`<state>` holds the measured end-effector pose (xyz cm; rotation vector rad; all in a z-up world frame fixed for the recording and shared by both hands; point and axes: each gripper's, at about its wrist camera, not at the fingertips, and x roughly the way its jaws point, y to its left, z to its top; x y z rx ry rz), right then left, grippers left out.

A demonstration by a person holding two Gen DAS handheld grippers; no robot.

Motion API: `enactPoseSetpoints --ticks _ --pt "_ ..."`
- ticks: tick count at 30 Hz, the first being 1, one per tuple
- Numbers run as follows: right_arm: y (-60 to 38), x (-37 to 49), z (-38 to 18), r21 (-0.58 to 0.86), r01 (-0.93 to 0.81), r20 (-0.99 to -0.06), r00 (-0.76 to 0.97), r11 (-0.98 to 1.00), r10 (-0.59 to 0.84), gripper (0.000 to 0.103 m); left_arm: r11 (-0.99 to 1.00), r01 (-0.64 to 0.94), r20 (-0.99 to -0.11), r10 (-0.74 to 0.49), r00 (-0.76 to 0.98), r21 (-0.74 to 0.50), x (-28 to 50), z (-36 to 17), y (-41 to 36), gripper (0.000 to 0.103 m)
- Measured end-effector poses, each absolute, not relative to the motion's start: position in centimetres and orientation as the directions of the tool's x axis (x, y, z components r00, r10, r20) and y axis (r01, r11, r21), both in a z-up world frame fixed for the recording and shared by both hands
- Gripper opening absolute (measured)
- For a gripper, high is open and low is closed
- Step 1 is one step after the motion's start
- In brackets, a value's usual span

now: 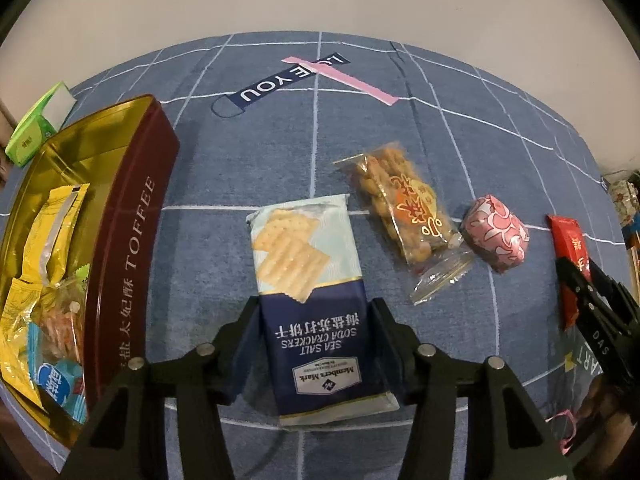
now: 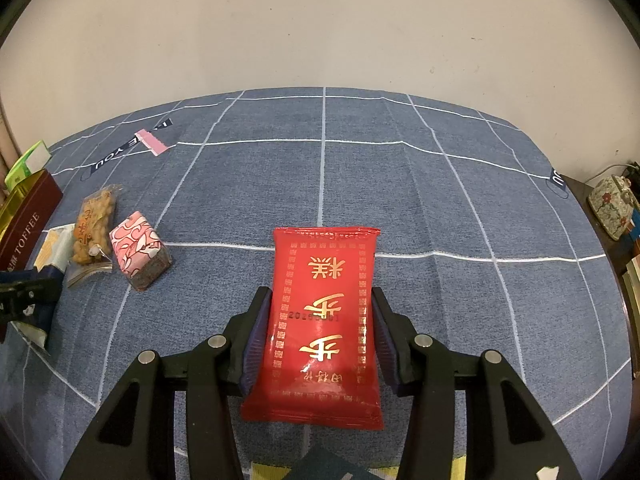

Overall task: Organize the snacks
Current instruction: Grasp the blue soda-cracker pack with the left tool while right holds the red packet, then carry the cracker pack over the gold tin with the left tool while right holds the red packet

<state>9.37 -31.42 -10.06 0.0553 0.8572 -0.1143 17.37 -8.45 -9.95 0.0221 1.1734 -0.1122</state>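
left wrist: toffee tin (image 1: 132, 216) filled | right wrist: ceramic jar (image 2: 612, 206)

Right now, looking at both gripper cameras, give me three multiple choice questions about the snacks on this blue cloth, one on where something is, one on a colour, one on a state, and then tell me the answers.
1. Where is the toffee tin relative to the cracker packet in the left wrist view?
A. To its left
B. To its right
C. Under it

2. What colour is the packet between the right gripper's fingers?
A. Green
B. Red
C. White

3. What state is the toffee tin in?
A. Lid shut
B. Open and empty
C. Open with snacks inside

Answers:
1. A, the maroon tin stands at the left edge while the crackers lie in the middle, between the left gripper's fingers.
2. B, it is red with gold characters.
3. C, no lid covers it and yellow and blue packets lie on its gold interior.
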Motion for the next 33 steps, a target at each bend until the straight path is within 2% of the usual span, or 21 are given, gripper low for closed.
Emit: enactPoseSetpoints --ticks 12,33 --pt "-31.5 9.4 -10.0 0.0 0.123 -0.757 0.648 0.992 -0.08 0.045 0.99 0.134 -0.91 -0.094 0.404 -0.042 16.2 -9.1 -7.8 0.054" --pt "-31.6 9.4 -10.0 -0.001 0.123 -0.757 0.648 0.992 -0.081 0.045 0.975 0.22 -0.866 -0.086 0.493 0.029 13.4 -2.7 -7.6 0.054"
